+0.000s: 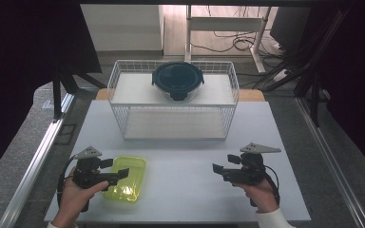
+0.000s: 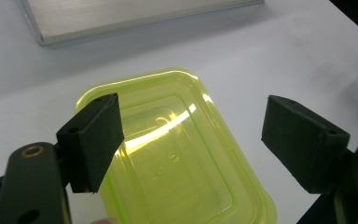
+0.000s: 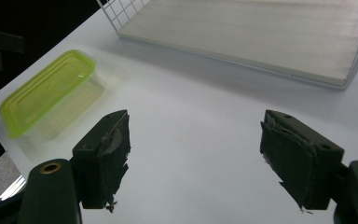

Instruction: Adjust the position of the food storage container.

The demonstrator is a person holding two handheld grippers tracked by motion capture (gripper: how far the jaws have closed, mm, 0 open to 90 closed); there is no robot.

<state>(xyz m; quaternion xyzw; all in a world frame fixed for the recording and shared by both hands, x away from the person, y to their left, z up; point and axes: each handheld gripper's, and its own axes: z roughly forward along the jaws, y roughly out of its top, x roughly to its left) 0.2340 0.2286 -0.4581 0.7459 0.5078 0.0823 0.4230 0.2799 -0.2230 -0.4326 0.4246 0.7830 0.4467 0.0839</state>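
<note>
- One white worktop point(image 1: 180, 185) carries everything in play, and a person's two hands come in from its near edge, a gripper in each.
- One white wire rack point(image 1: 173, 102) stands at the far half of the worktop, with two levels: a bare lower board and an upper shelf.
- One round dark bowl point(image 1: 177, 80), lid clipped on, sits on the rack's upper shelf, well apart from both grippers.
- One yellow-green box point(image 1: 125, 179), lidded and see-through, lies flat on the worktop at the near left corner, in front of the rack and apart from it.
- The left gripper point(image 1: 119, 173) hangs just over the box's near left side, jaws released and wide, one over the box's corner and the other off its long side; nothing is between the pads.
- The right gripper point(image 1: 217, 168) hangs over bare worktop at the near right, well apart from the box, jaws likewise released and holding nothing.
- The step in hand looks like the approach to the box: the left gripper is lined up but has no grip yet.
- The next move likely calls for lowering the left jaws astride the box's narrow width and closing on its walls below the lid rim; the slick lid and thin plastic could let it slip or flex.
</note>
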